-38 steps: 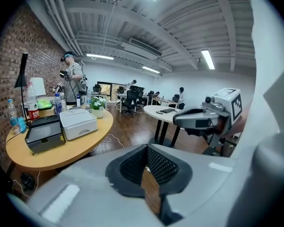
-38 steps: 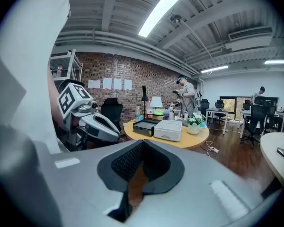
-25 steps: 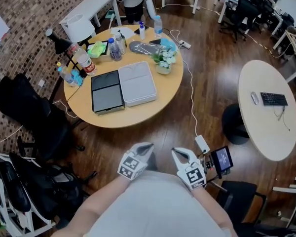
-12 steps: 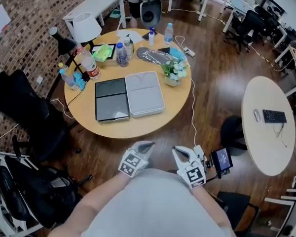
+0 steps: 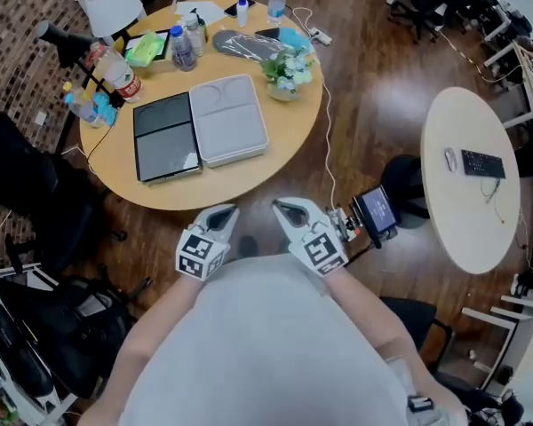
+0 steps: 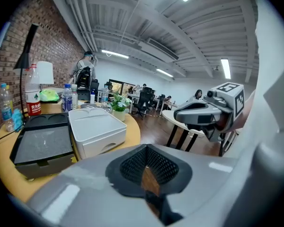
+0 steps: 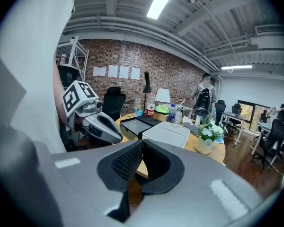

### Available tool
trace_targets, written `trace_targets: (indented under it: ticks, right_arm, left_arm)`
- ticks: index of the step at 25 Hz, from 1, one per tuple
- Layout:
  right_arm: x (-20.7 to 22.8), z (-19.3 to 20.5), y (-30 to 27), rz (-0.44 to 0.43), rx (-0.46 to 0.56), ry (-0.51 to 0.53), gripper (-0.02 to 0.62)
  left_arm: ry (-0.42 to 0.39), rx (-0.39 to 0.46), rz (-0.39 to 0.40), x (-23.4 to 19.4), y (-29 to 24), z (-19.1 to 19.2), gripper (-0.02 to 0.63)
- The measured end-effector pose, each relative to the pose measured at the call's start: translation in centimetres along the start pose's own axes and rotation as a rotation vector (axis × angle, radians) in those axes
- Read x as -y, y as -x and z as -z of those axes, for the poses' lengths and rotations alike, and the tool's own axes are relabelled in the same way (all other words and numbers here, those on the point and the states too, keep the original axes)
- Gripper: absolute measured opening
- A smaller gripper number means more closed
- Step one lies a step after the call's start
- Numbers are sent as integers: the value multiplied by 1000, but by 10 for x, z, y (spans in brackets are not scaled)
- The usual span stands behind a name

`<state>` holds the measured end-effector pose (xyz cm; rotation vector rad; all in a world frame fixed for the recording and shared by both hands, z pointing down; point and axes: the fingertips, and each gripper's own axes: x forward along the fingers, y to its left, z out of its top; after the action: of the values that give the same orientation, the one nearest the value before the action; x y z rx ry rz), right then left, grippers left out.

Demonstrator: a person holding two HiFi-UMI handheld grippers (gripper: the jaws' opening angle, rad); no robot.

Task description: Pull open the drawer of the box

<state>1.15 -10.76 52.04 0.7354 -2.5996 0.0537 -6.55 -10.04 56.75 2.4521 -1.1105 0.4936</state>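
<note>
The white box (image 5: pixel 228 119) lies on the round wooden table (image 5: pixel 249 180), beside a black box (image 5: pixel 164 137). Its drawer front (image 6: pixel 104 143) with a curved finger notch faces me and looks closed. My left gripper (image 5: pixel 222 213) and right gripper (image 5: pixel 281 208) hover side by side close to my body, short of the table's near edge and touching nothing. Both are shut and empty. The left gripper view shows its shut jaws (image 6: pixel 145 151) aimed toward the white box (image 6: pixel 95 128). In the right gripper view the box (image 7: pixel 166 133) lies ahead of the shut jaws (image 7: pixel 139 156).
Bottles (image 5: pixel 183 46), a lamp (image 5: pixel 107 7), a green pack and a flower pot (image 5: pixel 284 74) crowd the table's far side. Black office chairs (image 5: pixel 27 193) stand left. A second round table (image 5: pixel 466 193) with a keyboard is right. A cable (image 5: pixel 329 140) runs over the wooden floor.
The table has shifted up and left in the head view and looks a little nearer. Both grippers sit higher in the frame, still shut and side by side.
</note>
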Motion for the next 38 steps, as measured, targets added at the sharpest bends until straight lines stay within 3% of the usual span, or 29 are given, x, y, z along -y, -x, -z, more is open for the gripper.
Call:
trace_targets:
  ticks: [8,15,22,30,38]
  right_arm:
    - [19,-19,-13,-152,19,63,2]
    - [45,-22,-19,-268,43,113,2]
    - [68,-24,-32,-367,62,152,2]
    - [87,-18,-44,-477,24,235,2]
    - [89,-9,-60,-578,-6,331,2]
  left_arm:
    - [98,14,-87,-5,-13,-16,6]
    - [242,57,-196,-20,-35,-22,6]
    - [301,77,-273,-29,-54,-27,6]
    - [470,133,-364,-37,-74,-17,6]
    - [735,282,-449,-39,-93,-2,6]
